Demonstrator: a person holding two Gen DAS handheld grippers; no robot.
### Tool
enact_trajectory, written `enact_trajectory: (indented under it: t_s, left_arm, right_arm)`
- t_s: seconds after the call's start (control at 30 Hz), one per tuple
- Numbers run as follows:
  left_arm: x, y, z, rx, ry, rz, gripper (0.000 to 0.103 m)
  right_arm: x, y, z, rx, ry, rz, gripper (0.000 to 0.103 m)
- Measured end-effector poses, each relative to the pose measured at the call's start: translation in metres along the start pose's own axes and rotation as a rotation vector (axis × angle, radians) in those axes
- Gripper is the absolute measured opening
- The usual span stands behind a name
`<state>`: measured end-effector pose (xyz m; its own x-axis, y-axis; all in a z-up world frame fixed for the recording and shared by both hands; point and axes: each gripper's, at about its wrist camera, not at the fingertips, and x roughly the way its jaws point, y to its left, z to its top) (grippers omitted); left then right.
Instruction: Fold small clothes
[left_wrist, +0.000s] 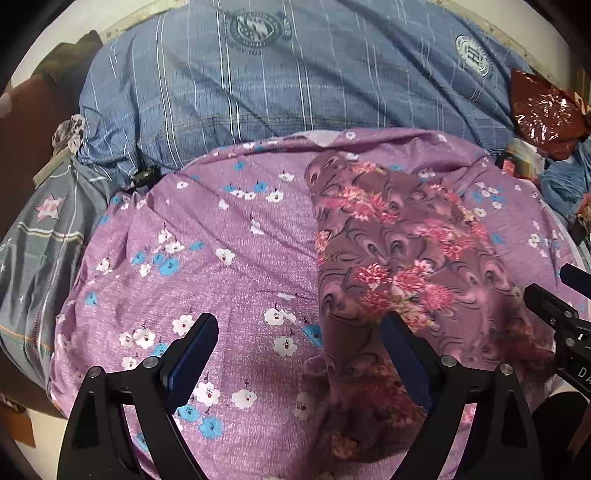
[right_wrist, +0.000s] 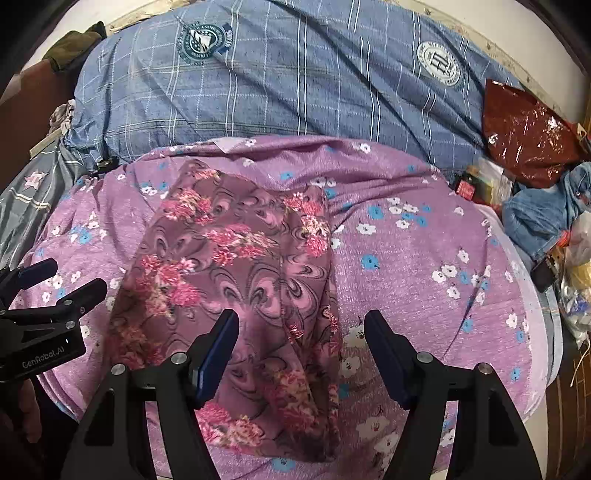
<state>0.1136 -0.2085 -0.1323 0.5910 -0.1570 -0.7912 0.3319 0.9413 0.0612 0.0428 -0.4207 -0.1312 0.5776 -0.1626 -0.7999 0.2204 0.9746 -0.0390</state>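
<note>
Both sets of black, blue-padded fingers hang spread over the bed, nothing between them.

Nearest my right gripper (right_wrist: 301, 350) lies the mauve garment with pink flower and swirl print (right_wrist: 240, 280), stretched lengthwise away from me on the lilac bedsheet with white and blue blossoms (right_wrist: 424, 258). Its right edge runs between my right fingers, while the left finger sits over the cloth. My left gripper (left_wrist: 299, 354), equally spread, straddles the garment's left edge, with mostly sheet under it. As I judge it, the step is to take the near hem. I would pinch both near corners at once, catching only the garment and not the sheet, then carry them evenly toward the far end, near the blue striped quilt (left_wrist: 295, 81).
</note>
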Motion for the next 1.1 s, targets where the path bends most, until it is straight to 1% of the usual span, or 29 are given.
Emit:
enact_trajectory:
  t_s: [0.13,0.3,0.73,0.83,0.97,1.1]
  left_arm:
    - [-0.013,0.001,-0.004,0.002,-0.014,-0.011,0.09]
    - [-0.014,0.003,-0.006,-0.001,-0.004,-0.008,0.09]
    - [0.031,0.002,0.018,-0.008,0.042,-0.003,0.09]
    - [0.036,0.003,0.02,-0.011,0.046,-0.003,0.09]
    - [0.032,0.004,0.019,-0.023,0.042,-0.011,0.09]
    - [0.015,0.006,0.012,-0.024,0.02,-0.015,0.09]
  right_arm:
    - [-0.012,0.004,-0.002,-0.014,-0.016,-0.005,0.071]
    - [-0.012,0.003,-0.002,-0.013,-0.015,-0.009,0.072]
    - [0.028,-0.002,0.004,-0.011,0.041,-0.001,0.071]
    - [0.033,-0.002,0.005,-0.013,0.05,-0.001,0.071]
    - [0.029,0.001,0.005,-0.017,0.046,-0.003,0.071]
    - [0.016,0.006,0.005,-0.03,0.027,-0.009,0.071]
